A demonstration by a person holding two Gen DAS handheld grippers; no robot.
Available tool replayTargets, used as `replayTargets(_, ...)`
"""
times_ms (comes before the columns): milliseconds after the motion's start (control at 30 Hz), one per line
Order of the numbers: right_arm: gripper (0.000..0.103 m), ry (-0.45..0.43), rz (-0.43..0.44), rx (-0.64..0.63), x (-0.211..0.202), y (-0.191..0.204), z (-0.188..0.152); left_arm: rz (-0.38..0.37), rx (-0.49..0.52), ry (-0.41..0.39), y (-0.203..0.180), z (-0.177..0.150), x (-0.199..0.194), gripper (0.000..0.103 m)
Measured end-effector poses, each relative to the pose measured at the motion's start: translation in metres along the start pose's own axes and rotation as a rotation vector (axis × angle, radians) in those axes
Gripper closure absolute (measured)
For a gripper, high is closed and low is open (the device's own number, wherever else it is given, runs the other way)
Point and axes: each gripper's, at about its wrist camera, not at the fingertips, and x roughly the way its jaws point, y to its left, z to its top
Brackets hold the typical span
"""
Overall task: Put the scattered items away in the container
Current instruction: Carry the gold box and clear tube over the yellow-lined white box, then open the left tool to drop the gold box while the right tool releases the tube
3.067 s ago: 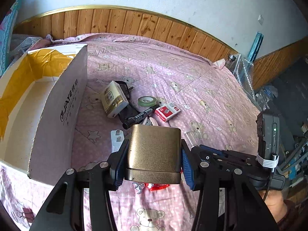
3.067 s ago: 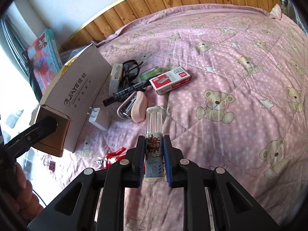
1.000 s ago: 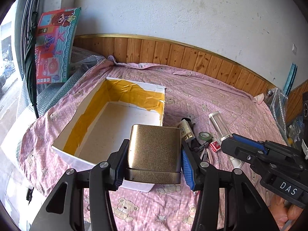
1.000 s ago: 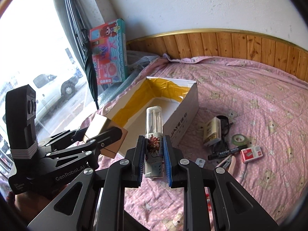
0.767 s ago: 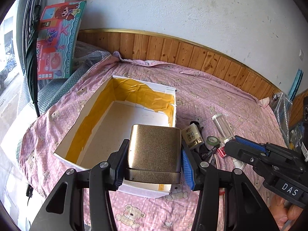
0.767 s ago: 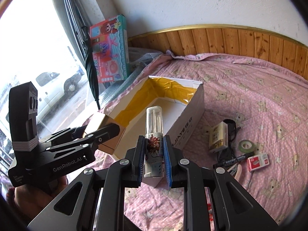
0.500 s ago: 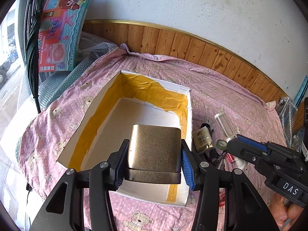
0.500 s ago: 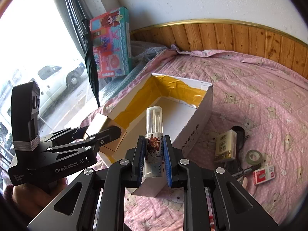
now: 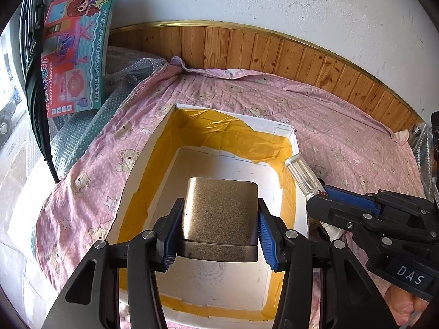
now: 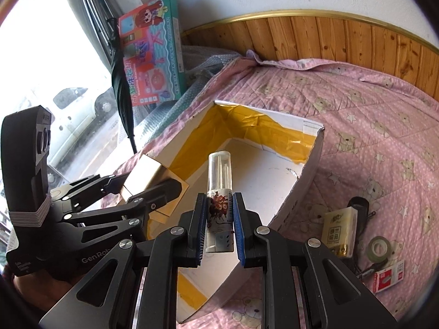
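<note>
My left gripper (image 9: 218,227) is shut on a gold metal tin (image 9: 219,213) and holds it over the open white cardboard box (image 9: 274,126) lined with yellow tape. From the right wrist view the tin (image 10: 149,171) hangs above the box's near left wall. My right gripper (image 10: 219,229) is shut on a clear-capped bottle with a printed label (image 10: 219,186), above the box's near right part. In the left wrist view the bottle (image 9: 303,175) pokes over the box's right wall (image 9: 297,150). The box floor looks bare.
On the pink bear-print bedspread (image 10: 384,126) right of the box lie a yellow packet (image 10: 338,229), a tape roll (image 10: 380,249), a red-and-white small box (image 10: 389,275) and dark items. A toy carton (image 9: 76,52) and a folded umbrella (image 9: 35,63) stand at the left. Wooden panelling backs the bed.
Both grippers have moved left from the scattered items to above the box, still holding the tin and the bottle. Over the last second the box has come closer under them.
</note>
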Motion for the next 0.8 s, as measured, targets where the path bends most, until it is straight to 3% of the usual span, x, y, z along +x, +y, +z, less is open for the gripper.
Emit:
replayTargets(167, 0.084, 0.040, -0.010, 0.022, 0.025, -0.009, 0.014, -0.016, 0.000, 0.038, 0.007, 0.016, 0.019, 0.052)
replayTargets(333, 0.084, 0.083, -0.021, 0.043, 0.050, -0.016, 0.025, -0.059, -0.065, 0.118, 0.020, 0.028, 0.048, 0.052)
replayTargets(800, 0.084, 0.190, -0.061, 0.083, 0.100, -0.039, 0.049, -0.025, -0.081, 0.255, 0.037, 0.052, 0.120, 0.052)
